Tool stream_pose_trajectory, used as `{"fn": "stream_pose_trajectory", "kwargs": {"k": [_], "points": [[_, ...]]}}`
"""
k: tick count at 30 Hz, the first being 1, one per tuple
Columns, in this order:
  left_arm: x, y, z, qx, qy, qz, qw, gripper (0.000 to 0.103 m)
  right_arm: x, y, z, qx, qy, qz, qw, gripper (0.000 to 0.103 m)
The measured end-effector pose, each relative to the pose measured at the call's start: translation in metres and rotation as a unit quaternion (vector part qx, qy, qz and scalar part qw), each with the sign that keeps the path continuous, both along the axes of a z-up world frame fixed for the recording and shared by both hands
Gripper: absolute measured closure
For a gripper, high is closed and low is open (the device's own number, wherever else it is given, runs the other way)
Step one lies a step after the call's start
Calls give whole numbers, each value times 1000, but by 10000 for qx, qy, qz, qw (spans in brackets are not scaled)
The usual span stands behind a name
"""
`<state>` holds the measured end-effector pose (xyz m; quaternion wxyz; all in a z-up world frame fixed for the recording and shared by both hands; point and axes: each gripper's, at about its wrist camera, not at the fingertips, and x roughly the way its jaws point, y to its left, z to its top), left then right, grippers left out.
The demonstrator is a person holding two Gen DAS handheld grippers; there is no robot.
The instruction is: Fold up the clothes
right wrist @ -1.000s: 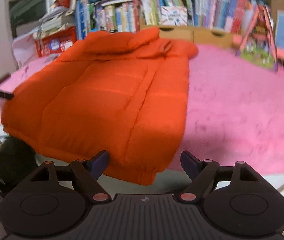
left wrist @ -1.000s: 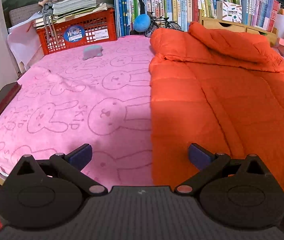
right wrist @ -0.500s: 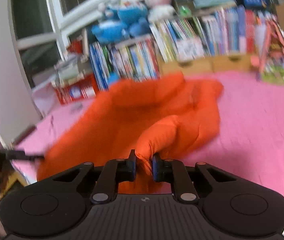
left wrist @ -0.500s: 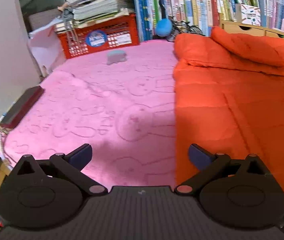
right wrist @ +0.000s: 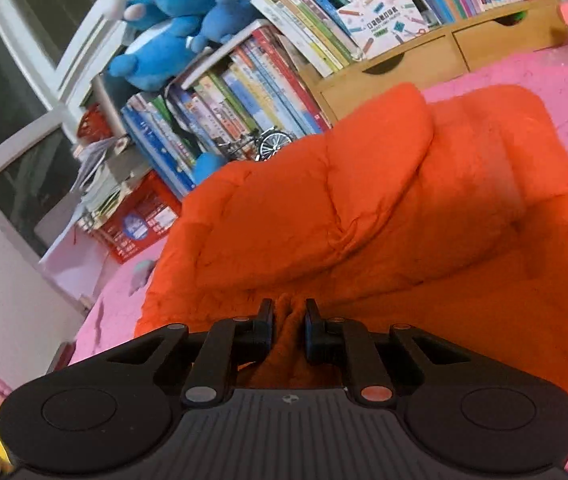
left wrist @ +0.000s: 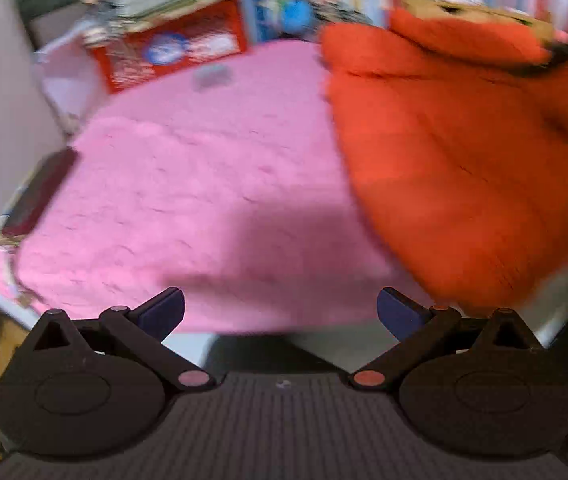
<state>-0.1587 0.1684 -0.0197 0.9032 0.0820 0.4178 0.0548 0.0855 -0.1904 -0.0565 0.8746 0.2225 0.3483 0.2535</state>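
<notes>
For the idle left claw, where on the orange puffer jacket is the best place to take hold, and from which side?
Probably the orange puffer jacket at its near hem corner, where it overhangs the pink blanket, coming in low from the table's front edge. That edge is thin and free. The left claw is open and empty; the right claw already pinches another fold.

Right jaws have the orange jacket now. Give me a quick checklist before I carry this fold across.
1. Right gripper shut on the orange jacket, fabric bunched between the jaws: ok.
2. Gripped part lifted over the rest of the jacket: ok.
3. Left gripper open, holding nothing: ok.
4. Left gripper pinning the jacket down: not ok, it hangs at the edge of the pink blanket, beside the jacket.
5. Blanket beside the jacket free to land the fold: ok, only a small grey object far back.
6. Jacket's far edge lying flat: cannot tell.
</notes>
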Motion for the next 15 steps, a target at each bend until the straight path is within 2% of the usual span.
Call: {"fn": "stream_pose_trajectory", "kwargs": {"k": [1, 3, 6, 7, 9, 12, 14, 15], "points": [[-4, -4, 0, 51, 90, -226, 9997, 0, 1, 3, -2, -18, -21, -32, 10000, 87], [-12, -19, -2, 387, 263, -741, 9962, 0, 3, 8, -5, -68, -40, -62, 9999, 87], [-23, -42, -7, 878, 492, -1510, 9834, 0, 4, 13, -8, -93, -6, -85, 9999, 86], [-25, -51, -10, 1007, 460, -1764, 9781, 0, 3, 12, -9, -81, 6, -91, 9999, 86], [-26, -69, -17, 1307, 138, -2185, 9669, 0, 5, 12, -12, -42, 23, -94, 9999, 86], [-18, -90, -31, 2004, -567, -2342, 9496, 0, 2, 11, -12, -26, -4, -58, 10000, 85], [-3, -98, -37, 2307, -767, -2227, 9441, 0, 0, 9, -11, -25, -28, -11, 10000, 85], [4, -98, -35, 2272, -835, -2124, 9467, 1, -1, 7, -10, -24, -39, 13, 10000, 85]]}}
